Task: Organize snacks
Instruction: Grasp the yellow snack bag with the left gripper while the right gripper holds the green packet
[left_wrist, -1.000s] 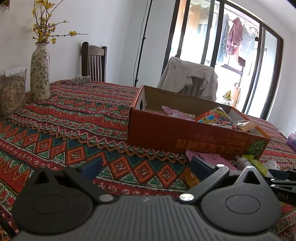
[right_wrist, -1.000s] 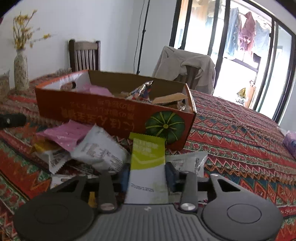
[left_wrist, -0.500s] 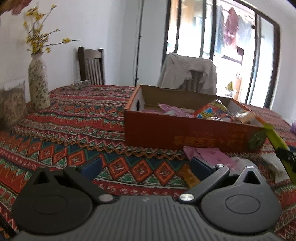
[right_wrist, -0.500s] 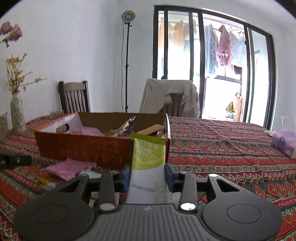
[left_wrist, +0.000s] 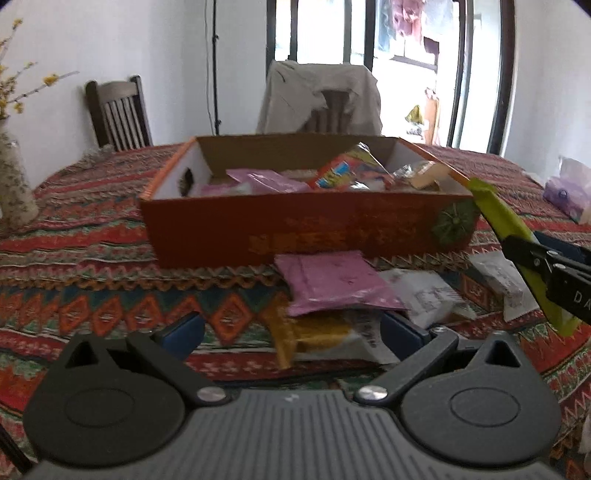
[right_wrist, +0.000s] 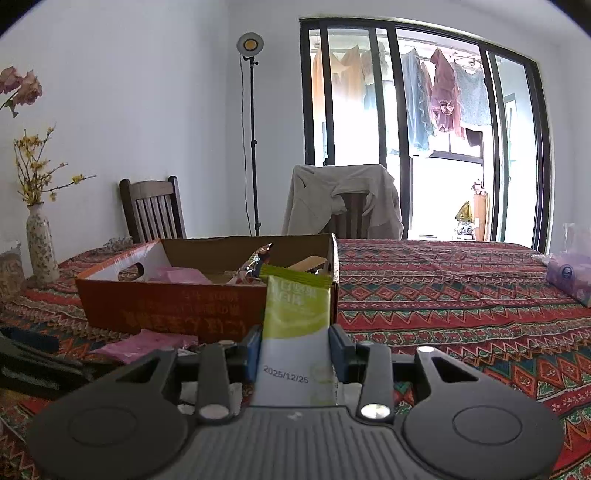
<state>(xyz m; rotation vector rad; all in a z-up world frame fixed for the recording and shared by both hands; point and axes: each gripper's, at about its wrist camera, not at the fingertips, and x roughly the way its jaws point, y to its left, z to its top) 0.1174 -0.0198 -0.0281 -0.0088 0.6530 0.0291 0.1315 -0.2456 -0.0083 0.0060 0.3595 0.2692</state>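
My right gripper (right_wrist: 295, 349) is shut on a green-and-white snack packet (right_wrist: 295, 317), held upright just in front of the orange cardboard box (right_wrist: 177, 310). The left wrist view shows that packet (left_wrist: 506, 225) tilted beside the box's right corner (left_wrist: 454, 221). Several snacks lie inside the box (left_wrist: 332, 177). My left gripper (left_wrist: 291, 328) is open above a pile of loose packets on the tablecloth: a pink packet (left_wrist: 332, 280), a yellow one (left_wrist: 310, 332) and white ones (left_wrist: 432, 295). Nothing is between its fingers.
A patterned cloth (right_wrist: 461, 295) covers the table. A flower vase (right_wrist: 40, 243) stands at the far left and a purple tissue pack (right_wrist: 569, 273) at the far right. Two chairs (right_wrist: 153, 210) stand behind the table, one draped with a grey garment (right_wrist: 343, 199).
The right gripper lifted the green packet off the pile, up to the box's rim. The left gripper swung right, from bare cloth to over the loose packets.
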